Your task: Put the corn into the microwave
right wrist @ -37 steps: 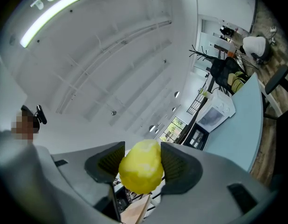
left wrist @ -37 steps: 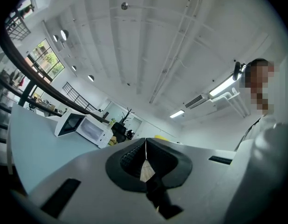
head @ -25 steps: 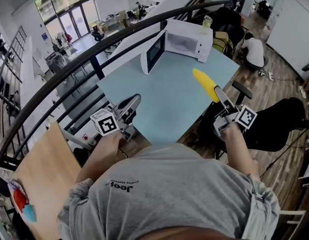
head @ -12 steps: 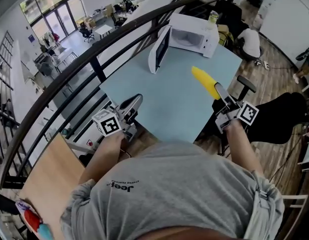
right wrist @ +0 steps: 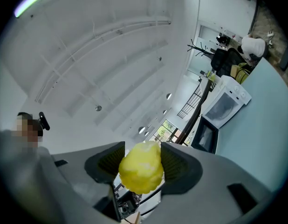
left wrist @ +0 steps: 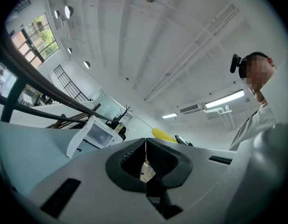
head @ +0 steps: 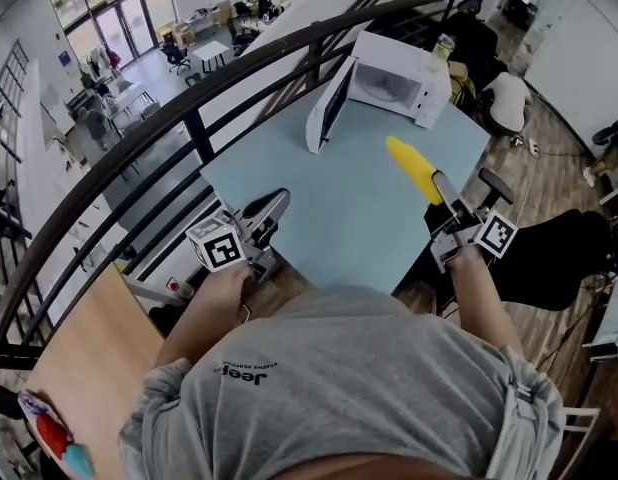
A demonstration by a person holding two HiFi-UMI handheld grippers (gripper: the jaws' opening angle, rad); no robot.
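A pale blue table (head: 319, 208) with a plain, smooth top shows cornerwise in the head view. At its far corner sits a white microwave (head: 399, 78), resting directly on the tabletop. Its door (head: 327, 118) is swung wide open to the left, on edge above the blue surface, and the light cavity faces the table's near side.

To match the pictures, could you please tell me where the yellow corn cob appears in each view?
Head view: yellow corn cob right of centre, in the right gripper.
Left gripper view: corn mid-frame, beyond the shut jaws.
Right gripper view: corn lower centre, clamped between the jaws.
Shared landmark: the open white microwave.
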